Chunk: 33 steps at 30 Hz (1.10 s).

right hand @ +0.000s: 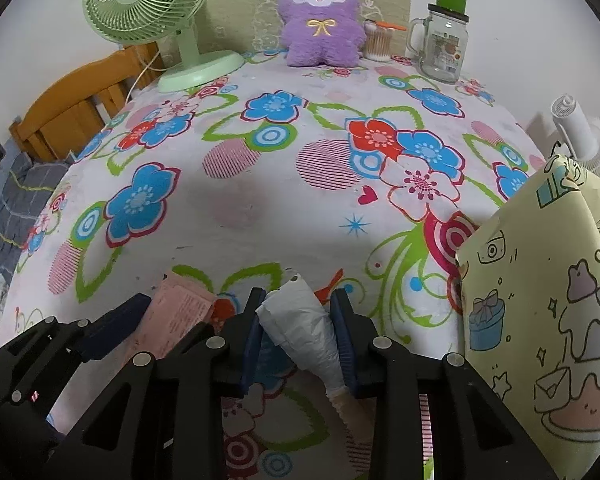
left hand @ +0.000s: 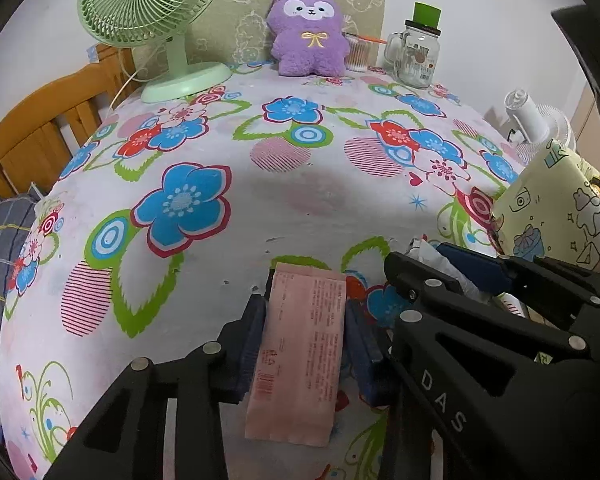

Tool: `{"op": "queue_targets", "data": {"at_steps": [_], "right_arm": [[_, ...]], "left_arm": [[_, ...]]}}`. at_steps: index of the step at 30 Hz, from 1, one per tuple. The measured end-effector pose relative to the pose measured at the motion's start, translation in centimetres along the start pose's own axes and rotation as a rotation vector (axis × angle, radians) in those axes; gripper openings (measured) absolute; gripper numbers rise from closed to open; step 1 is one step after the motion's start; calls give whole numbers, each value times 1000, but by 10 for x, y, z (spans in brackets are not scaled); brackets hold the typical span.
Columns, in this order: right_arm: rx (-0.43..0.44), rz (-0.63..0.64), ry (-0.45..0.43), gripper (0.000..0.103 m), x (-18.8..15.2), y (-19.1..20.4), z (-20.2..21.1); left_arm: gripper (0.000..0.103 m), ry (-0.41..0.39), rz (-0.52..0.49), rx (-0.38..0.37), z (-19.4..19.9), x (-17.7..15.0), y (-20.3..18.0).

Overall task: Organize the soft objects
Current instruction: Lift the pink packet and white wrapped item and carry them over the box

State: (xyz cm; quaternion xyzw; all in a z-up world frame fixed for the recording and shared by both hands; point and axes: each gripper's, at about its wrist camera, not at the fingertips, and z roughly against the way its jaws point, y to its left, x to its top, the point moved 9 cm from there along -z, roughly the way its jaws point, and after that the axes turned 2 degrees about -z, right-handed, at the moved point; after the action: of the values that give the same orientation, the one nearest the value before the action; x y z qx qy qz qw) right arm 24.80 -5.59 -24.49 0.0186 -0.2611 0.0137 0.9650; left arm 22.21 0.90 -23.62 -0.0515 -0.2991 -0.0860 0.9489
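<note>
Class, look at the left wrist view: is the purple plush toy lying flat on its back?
No, the purple plush toy sits upright against the patterned board.

A white cotton tablecloth (left hand: 284,208) covers the table, printed with blue and red flowers, green leaf outlines, pink striped ovals and red-and-white target rings. A flat pale pink paper packet (left hand: 300,356) carries small darker pink lettering and a red barcode. A crumpled white plastic wrapper (right hand: 304,328) turns beige at its near end. The black two-finger left gripper (left hand: 306,344) and the black two-finger right gripper (right hand: 300,340) both have dark blue pads. A fluffy purple plush toy (right hand: 320,24) has a white face patch and a yellow bow. A pastel green desk fan (right hand: 148,12) stands beside it. A pale yellow bag (right hand: 540,320) shows black-outlined cartoon drawings with a blue gift box. A clear glass jar mug (right hand: 444,44) wears a black lid topped in bright green.
</note>
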Motion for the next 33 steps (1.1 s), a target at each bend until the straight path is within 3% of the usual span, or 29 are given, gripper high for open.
{"op": "queue_targets", "data": {"at_steps": [6, 33], "right_arm": [[14, 6, -8, 35, -3, 7, 7], [38, -1, -169, 35, 5, 11, 93]], "left_arm": [[40, 1, 37, -26, 7, -4, 4], [40, -156, 32, -10, 87, 7, -10]]}}
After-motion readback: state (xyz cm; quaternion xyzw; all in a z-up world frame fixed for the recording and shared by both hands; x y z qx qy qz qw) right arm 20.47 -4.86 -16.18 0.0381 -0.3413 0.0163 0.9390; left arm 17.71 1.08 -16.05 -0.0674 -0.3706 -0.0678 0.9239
